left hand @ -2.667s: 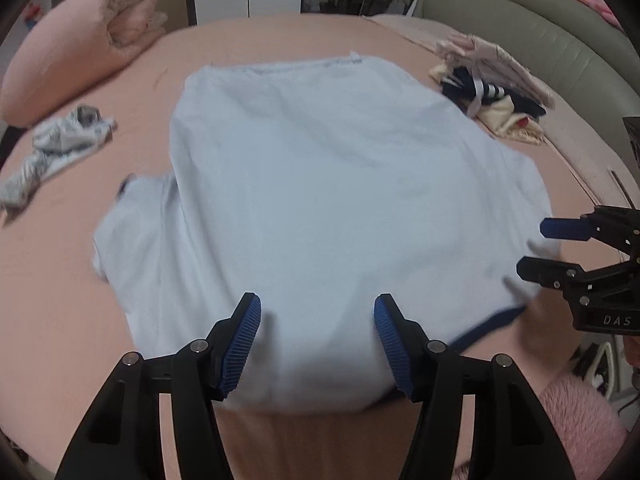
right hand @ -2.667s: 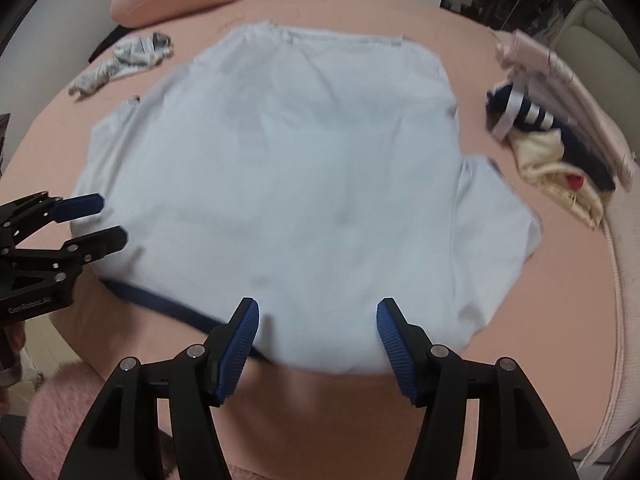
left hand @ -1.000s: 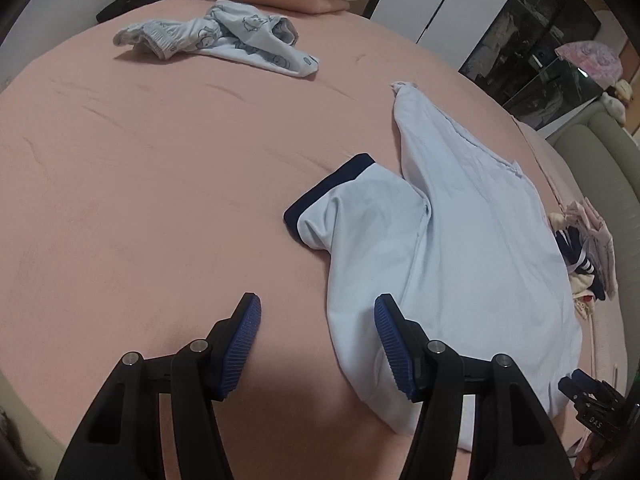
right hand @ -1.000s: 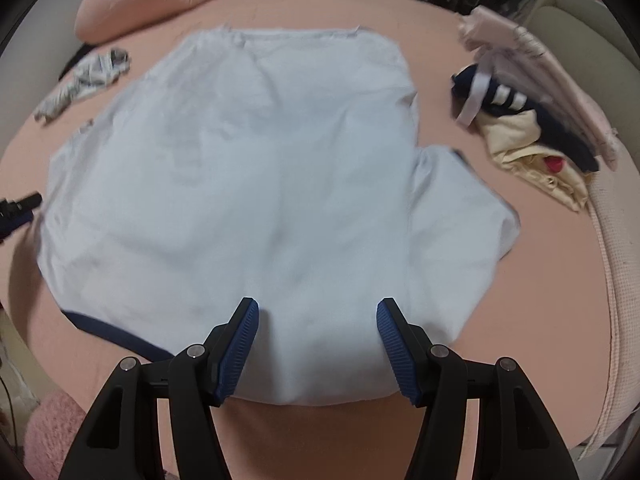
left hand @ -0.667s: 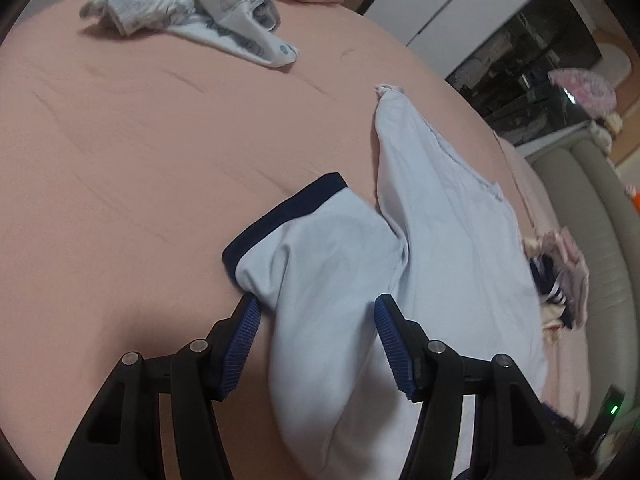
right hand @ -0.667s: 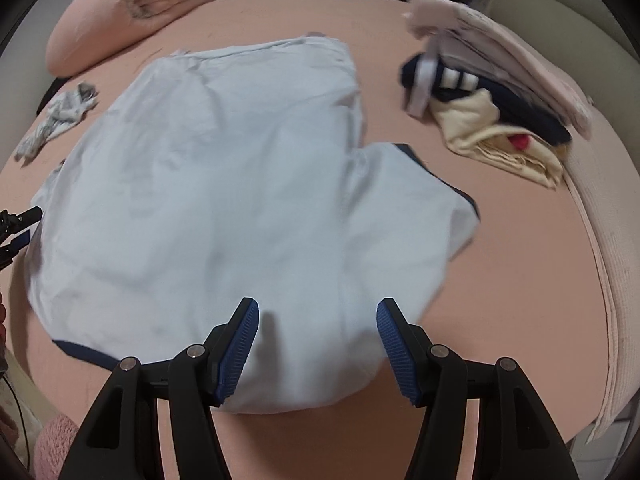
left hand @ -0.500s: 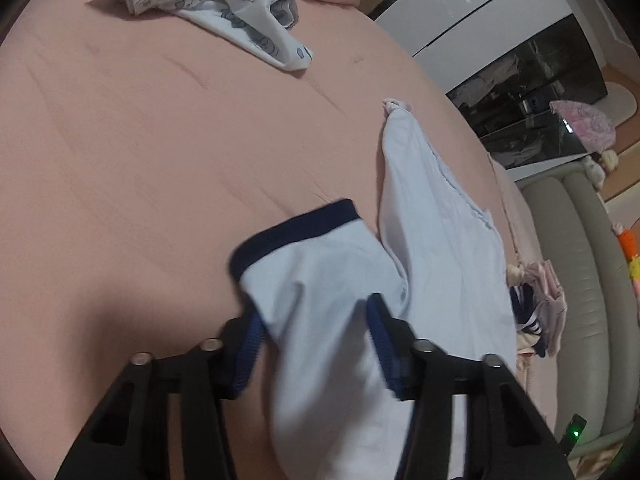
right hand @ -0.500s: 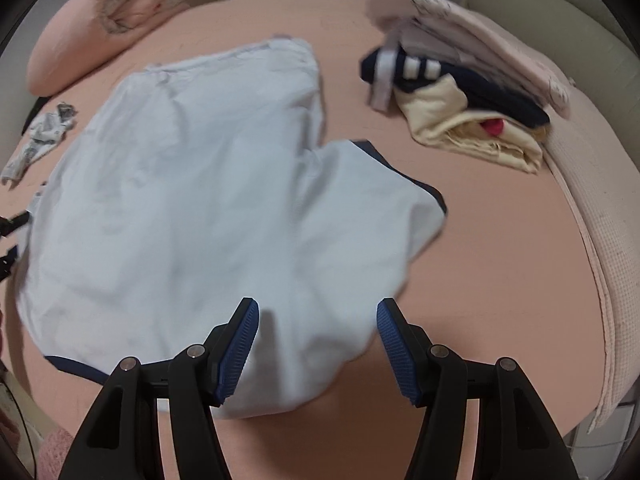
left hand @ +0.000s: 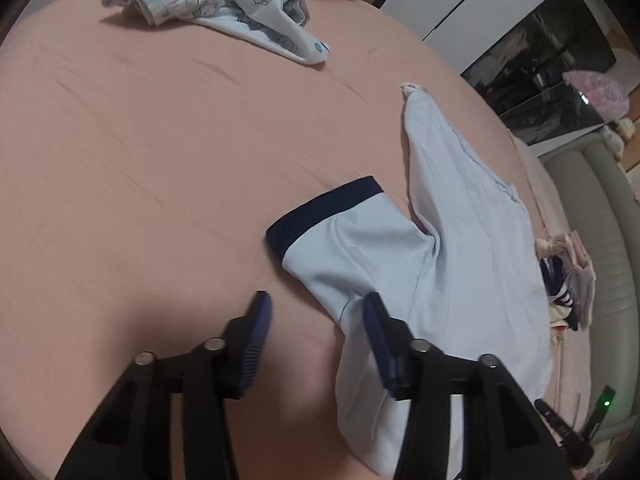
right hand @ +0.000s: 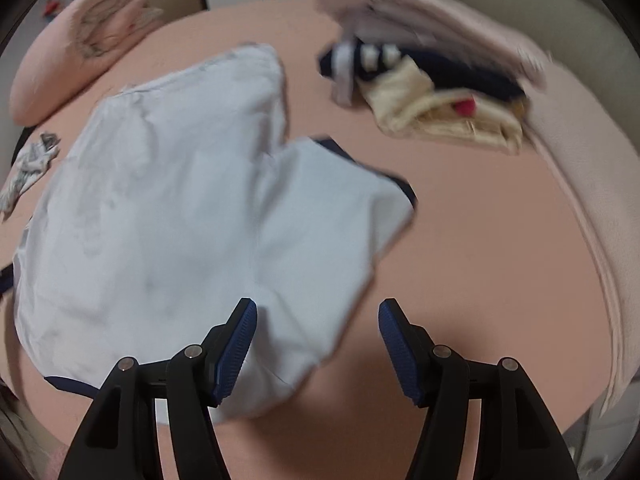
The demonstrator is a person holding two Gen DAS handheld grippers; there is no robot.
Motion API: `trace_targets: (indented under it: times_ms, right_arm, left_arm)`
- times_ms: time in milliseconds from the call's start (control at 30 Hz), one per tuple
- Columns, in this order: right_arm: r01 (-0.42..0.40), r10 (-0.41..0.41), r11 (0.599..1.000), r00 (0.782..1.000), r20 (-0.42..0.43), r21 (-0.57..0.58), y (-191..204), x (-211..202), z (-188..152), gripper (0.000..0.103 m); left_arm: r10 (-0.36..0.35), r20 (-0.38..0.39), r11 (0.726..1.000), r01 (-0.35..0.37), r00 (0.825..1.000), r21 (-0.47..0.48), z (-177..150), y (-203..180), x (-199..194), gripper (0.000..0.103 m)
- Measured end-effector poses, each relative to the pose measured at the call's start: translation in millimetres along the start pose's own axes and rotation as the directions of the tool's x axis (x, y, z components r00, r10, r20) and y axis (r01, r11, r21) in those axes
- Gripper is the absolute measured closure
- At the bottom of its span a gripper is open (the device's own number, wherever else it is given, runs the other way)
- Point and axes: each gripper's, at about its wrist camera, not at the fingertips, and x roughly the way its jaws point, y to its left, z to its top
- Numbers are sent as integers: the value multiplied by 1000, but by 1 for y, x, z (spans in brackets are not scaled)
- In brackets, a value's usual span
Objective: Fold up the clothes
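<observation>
A pale blue T-shirt [left hand: 472, 248] with navy sleeve bands lies flat on the pink bed. In the left wrist view its left sleeve [left hand: 344, 236] with navy cuff [left hand: 320, 208] lies just ahead of my left gripper [left hand: 316, 312], which is open and empty, its right finger over the shirt's side edge. In the right wrist view the shirt [right hand: 168, 200] spreads left and its right sleeve [right hand: 332, 204] lies just ahead of my right gripper [right hand: 318, 316], which is open and empty above the sleeve's lower edge.
A crumpled printed garment [left hand: 224, 12] lies at the far left of the bed. A pile of navy, striped and cream clothes [right hand: 424, 84] sits at the right by the grey headboard [left hand: 600, 240]. A rolled pink blanket [right hand: 76, 40] lies at the back.
Both grippers have swung outward from the shirt's hem to its sleeves. The left gripper now faces the left sleeve, the right gripper the right sleeve. The right view is blurred by motion.
</observation>
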Motion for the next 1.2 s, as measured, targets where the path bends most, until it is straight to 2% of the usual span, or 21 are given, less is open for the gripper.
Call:
trace_targets:
  times_ms: [67,100,133,200,300,367,400,467,500,567,600,667,767,833,867,900,967,1033,1100,1133,1200]
  right_arm:
    - [6,-5,1000,1000,-31,24,-8,6,-4,40]
    - [8,-7,1000,999,-42,29,-11,6,-4,40]
    - [8,-6,999,999,-47,31,-12,7,-4,40]
    - [3,-2,1000,999,-44,30,-14,7,-4,40]
    - [6,-5,1000,999,-42,22,-14,8,-2,40]
    - [2,-1,1000,999,-39,30,-15,8,0,40]
    - [2,-1,999,999,-38,33,-15,8,0,40]
    - [8,-7,999,1000,-31,31,-15,6,2,40]
    - [13,-12,1000,1000,-24,27,-15,5,3,40]
    - [19,-18,1000,1000,-15,18,-14,3,3,40]
    - [18,-18,1000,1000,-16,18,-14,2,3,40]
    - [6,-6,1000,1000,-27,28,-17,3,2,40]
    - [10,-10,1000,999,-34,18,-16,4,-1,40]
    - [19,-19,1000,999,-28,2,-16,3,-2,40]
    - [21,-21,1000,999,-26,-3,-16,3,-2,40]
    - [20,-20,1000,999,-25,-3,-16,3,-1,40]
    - [14,-13,1000,999,-29,3,-17,3,0,40]
    - [14,-14,1000,1000,-25,4,-18,3,2,40]
    - [23,-22,1000,1000,-18,1,-19,2,4,40]
    - [33,-33,999,999,-20,-2,-20,3,5,40]
    - [73,-74,997,997,-35,-7,-22,6,5,40]
  left_arm:
    - [-49,3,999,49,999,-1,4,-5,5,60]
    - [-55,-6,998,55,998,2,6,-8,9,84]
    - [-48,-23,999,48,999,9,9,-12,13,96]
    - [-9,-14,998,10,1000,70,15,-26,11,99]
    - [5,37,981,-12,999,194,22,-53,-6,100]
    - [19,76,941,-44,997,334,18,-84,-20,100]
    - [29,96,910,-66,995,409,13,-100,-25,100]
    - [22,99,832,-73,995,550,-4,-128,-27,100]
    - [21,82,783,-67,996,619,-17,-143,-23,99]
    - [35,29,720,-45,999,693,-33,-158,-3,99]
    - [52,-4,707,-34,999,706,-39,-161,11,99]
    - [116,-50,700,-45,992,713,-55,-159,37,96]
    - [114,-64,669,-29,991,743,-79,-162,34,83]
    - [41,-87,671,37,995,740,-85,-163,19,54]
    - [2,-79,673,57,997,737,-85,-161,8,48]
    - [-28,-60,679,63,998,731,-83,-157,-1,45]
    - [-73,-5,706,56,997,706,-75,-147,-17,45]
    - [-29,107,736,-51,994,675,-62,-131,-28,45]
    - [87,162,748,-172,983,641,-48,-119,-24,50]
    - [140,160,752,-210,977,625,-41,-109,-20,61]
    - [225,117,759,-249,967,602,-30,-87,-3,66]
